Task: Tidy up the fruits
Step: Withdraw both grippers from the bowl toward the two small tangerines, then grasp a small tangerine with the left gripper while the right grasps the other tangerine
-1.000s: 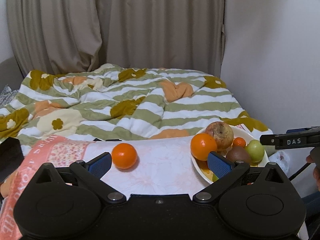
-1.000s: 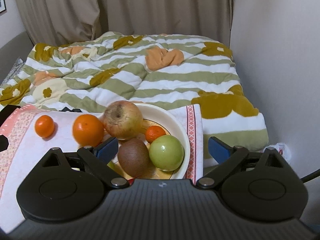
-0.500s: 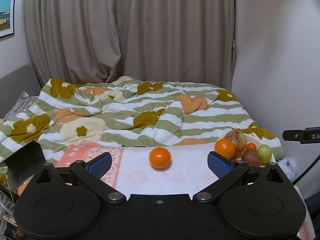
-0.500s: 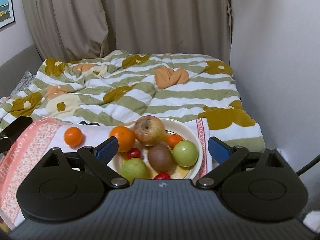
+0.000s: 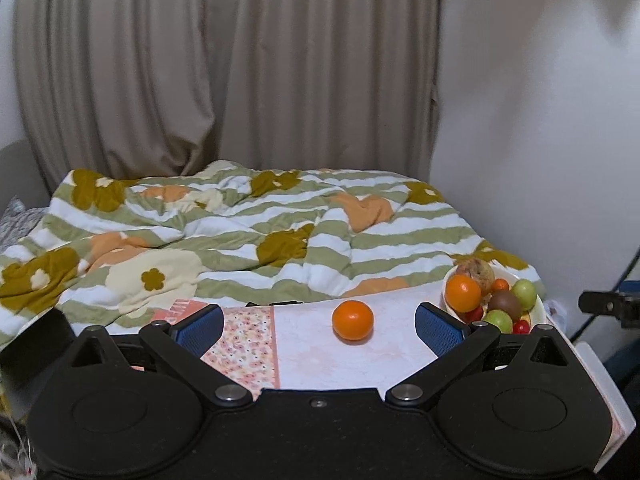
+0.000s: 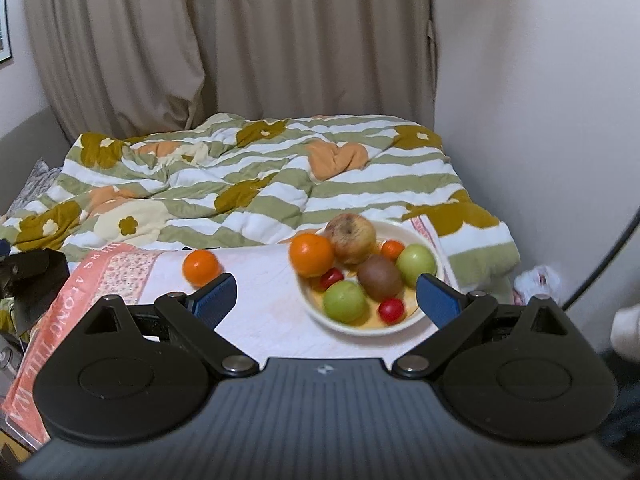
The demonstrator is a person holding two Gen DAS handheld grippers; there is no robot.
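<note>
Largely complete, by my judgement: nearly all the fruit sits in the bowl (image 6: 416, 236), and one piece remains outside it.

Landmark: the bowl, standing on a pale floral cloth (image 6: 264, 312) at the near edge of a bed with a striped quilt (image 6: 256, 184).

Outstanding item: one small orange (image 6: 201, 266) lies alone on the cloth, left of the bowl and clear of it, touching nothing else. Moving it into the bowl appears to be the only step left.

Count, taken from the right wrist view:
- Oranges: two of fair size, one loose left of the bowl, one larger orange (image 6: 311, 255) at the bowl's left rim. A much smaller orange fruit (image 6: 392, 249) sits toward the bowl's back.
- Brownish apple (image 6: 350, 239): one, at the back of the bowl.
- Green fruits: two, one at the front (image 6: 344, 301), one on the right side (image 6: 416, 265).
- Kiwi (image 6: 379, 277): one, in the middle.
- Small red fruits: two, one (image 6: 391, 310) at the front, one (image 6: 331, 278) below the larger orange.

Grippers: the left gripper (image 5: 318, 326) hovers short of the loose orange, its jaws spread wide and holding nothing. The right gripper (image 6: 326, 298) hangs before the bowl, jaws likewise wide apart and empty.

Motion blur softens the bowl's contents; hidden pieces cannot be ruled out.
</note>
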